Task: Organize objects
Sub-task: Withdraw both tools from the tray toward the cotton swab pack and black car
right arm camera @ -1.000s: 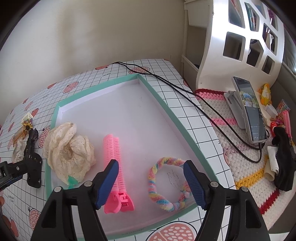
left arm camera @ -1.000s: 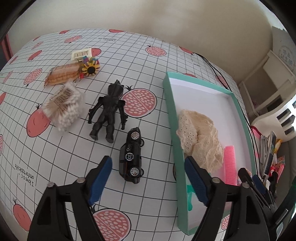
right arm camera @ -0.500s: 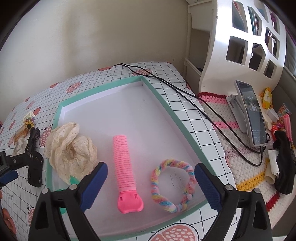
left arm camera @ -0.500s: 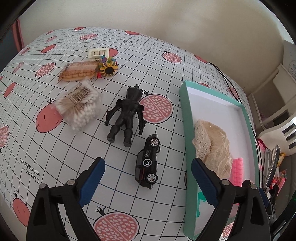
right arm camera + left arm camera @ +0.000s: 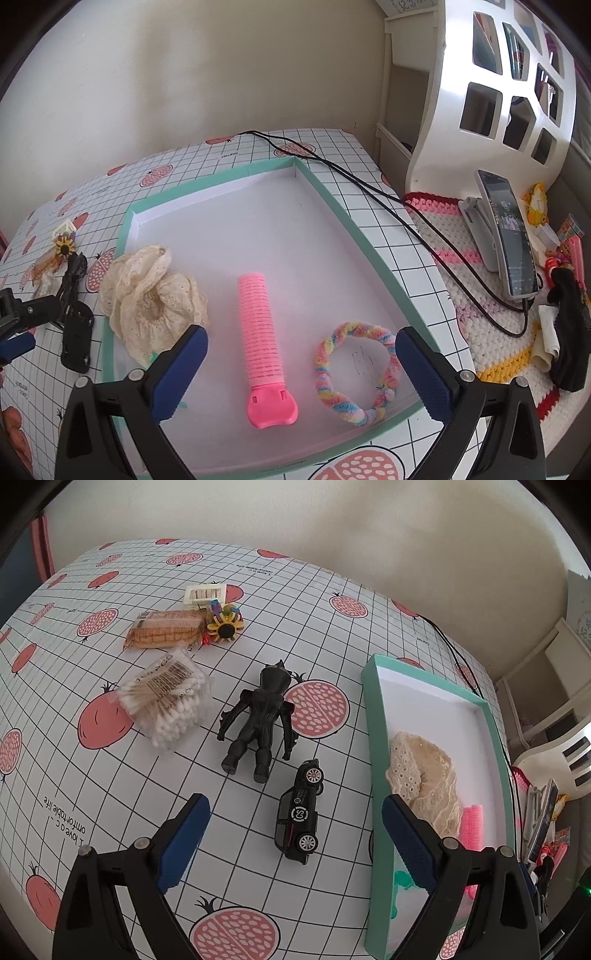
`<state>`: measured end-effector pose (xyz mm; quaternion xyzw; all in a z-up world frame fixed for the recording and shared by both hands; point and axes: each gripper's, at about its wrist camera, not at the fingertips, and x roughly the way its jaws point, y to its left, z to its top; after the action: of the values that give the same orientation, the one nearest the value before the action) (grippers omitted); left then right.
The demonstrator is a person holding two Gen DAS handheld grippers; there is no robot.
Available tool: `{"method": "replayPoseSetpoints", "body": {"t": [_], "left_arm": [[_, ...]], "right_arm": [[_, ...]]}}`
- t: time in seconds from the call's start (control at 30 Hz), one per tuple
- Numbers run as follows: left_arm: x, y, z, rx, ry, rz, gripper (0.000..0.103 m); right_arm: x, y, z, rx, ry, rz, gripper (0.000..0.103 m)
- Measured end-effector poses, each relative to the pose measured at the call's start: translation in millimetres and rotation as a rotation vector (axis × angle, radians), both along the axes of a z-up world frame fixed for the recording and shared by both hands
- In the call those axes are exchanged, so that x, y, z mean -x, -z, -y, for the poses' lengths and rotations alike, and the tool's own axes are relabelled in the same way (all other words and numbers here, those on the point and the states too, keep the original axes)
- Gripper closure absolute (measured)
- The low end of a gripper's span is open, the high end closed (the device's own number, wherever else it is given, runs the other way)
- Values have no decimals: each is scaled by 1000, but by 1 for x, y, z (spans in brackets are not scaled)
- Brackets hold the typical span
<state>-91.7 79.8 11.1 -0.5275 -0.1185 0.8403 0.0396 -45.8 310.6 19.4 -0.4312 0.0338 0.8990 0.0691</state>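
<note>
Teal-rimmed tray (image 5: 373, 251) fills mid-frame, holding a cream scrunchie (image 5: 151, 299), pink hair roller (image 5: 260, 332) and rainbow hair tie (image 5: 356, 373). Right gripper (image 5: 301, 369) gapes above them; left gripper (image 5: 295, 834) hangs spread over a black toy car (image 5: 299, 816), lower centre.

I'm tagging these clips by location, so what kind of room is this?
Probably a home bedroom or living room: a table with a pomegranate-print cover, a white cubby shelf, and a phone on a stand on a crocheted mat.
</note>
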Motion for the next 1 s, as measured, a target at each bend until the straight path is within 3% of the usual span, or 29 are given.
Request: {"method": "replayPoseSetpoints", "body": {"t": [0.23, 0.37, 0.67, 0.83, 1.0], "left_arm": [[4, -28, 18, 1, -8, -123, 8], [13, -30, 44, -21, -67, -111, 8], [29, -22, 124, 32, -239, -91, 8], [32, -17, 161, 53, -295, -81, 8], [36, -7, 184, 16, -311, -60, 8]], "right_arm": [[-1, -18, 30, -17, -67, -52, 0], [-1, -24, 58, -39, -139, -66, 0], [0, -30, 113, 1, -255, -75, 0], [0, -30, 144, 2, -308, -73, 0], [0, -27, 174, -17, -378, -65, 0]]}}
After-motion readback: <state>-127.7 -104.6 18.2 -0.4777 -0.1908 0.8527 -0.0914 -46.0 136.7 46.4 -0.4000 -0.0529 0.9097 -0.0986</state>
